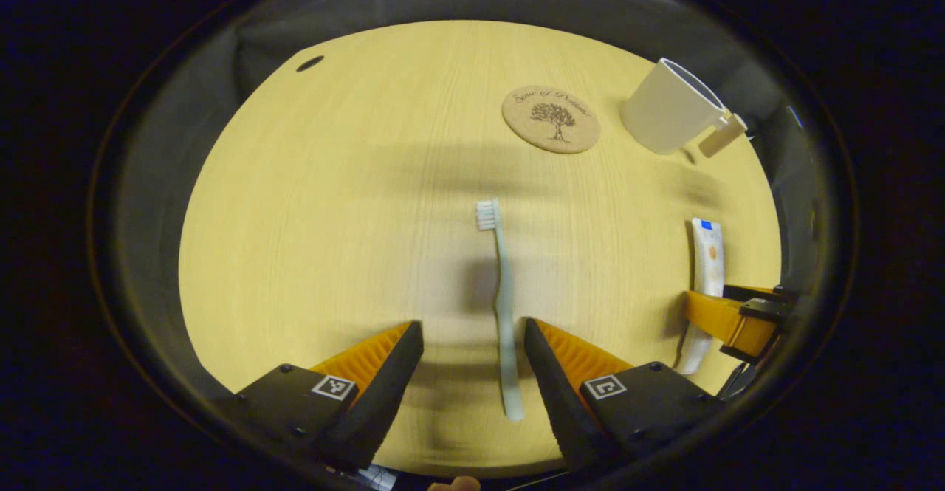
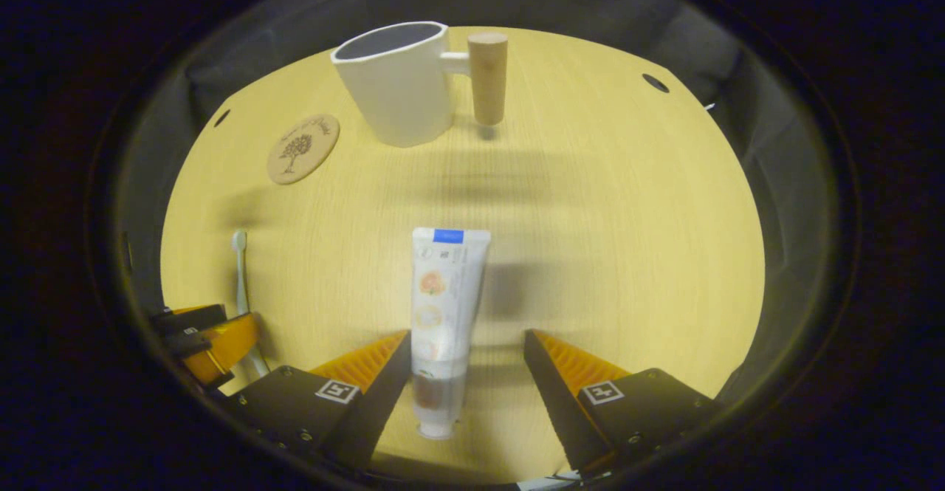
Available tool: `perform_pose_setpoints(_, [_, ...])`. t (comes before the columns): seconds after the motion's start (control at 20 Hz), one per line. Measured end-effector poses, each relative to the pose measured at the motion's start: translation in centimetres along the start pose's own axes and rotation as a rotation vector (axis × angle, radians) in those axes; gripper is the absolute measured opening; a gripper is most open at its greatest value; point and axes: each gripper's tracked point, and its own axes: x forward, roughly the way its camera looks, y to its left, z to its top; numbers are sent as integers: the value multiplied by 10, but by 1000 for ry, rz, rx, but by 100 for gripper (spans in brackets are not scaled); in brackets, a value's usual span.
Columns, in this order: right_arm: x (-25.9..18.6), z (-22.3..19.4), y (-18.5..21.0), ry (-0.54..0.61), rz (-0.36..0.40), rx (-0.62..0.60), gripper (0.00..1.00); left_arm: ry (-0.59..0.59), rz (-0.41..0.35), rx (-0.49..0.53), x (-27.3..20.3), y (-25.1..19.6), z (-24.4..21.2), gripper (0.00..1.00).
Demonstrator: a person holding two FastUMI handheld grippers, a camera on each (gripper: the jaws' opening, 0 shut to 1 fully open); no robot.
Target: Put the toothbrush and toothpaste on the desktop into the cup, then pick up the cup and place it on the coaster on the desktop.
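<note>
We hold both grippers low over the pale wooden counter point(image 1: 332, 203), each lined up on its own target and neither yet gripping. In the left gripper view, the left gripper point(image 1: 472, 336) stands with fingers apart, straddling the lower handle of the slim pale-green plastic toothbrush point(image 1: 503, 306), which lies flat with its white bristle head toward 12 o'clock. The handle sits closer to the finger at 4 o'clock than to its partner, and we cannot tell whether it touches that finger.

In the right gripper view, the right gripper point(image 2: 469, 347) is likewise spread wide over the cap end of the white toothpaste tube with a blue band point(image 2: 447, 314). The tube lies flat, hard against the finger at 7 o'clock and well apart from the other.

The white ceramic cup with a wooden peg handle point(image 2: 399, 85) stands upright and empty at 12 o'clock in that view, the round cork coaster printed with a tree point(image 2: 303, 148) near it at 10 o'clock.

The step in hand, we judge, is the pick-up. To do it well we should shift each gripper sideways until its item sits midway between the fingers, settle close to the counter, then close squarely across the narrow width. An off-centre squeeze could spin the toothbrush or skid the tube.
</note>
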Motion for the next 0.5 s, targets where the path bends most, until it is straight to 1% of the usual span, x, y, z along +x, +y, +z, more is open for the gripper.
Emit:
perform_pose_setpoints(0.1, [1,0,-1,33,-1,9,93,19,7,5,1,1,1,96])
perform_pose_setpoints(0.2, [2,1,-1,51,-4,23,93,48,13,-20,1,-1,2,96])
perform_pose_setpoints(0.25, [0,1,0,63,-9,39,93,62,14,-26,1,-1,1,100])
perform_pose_setpoints(0.3, [2,1,0,68,-12,47,93,75,14,-22,1,-1,2,96])
perform_pose_setpoints(0.5, [2,1,2,103,-23,60,93,118,20,-28,2,-2,4,96])
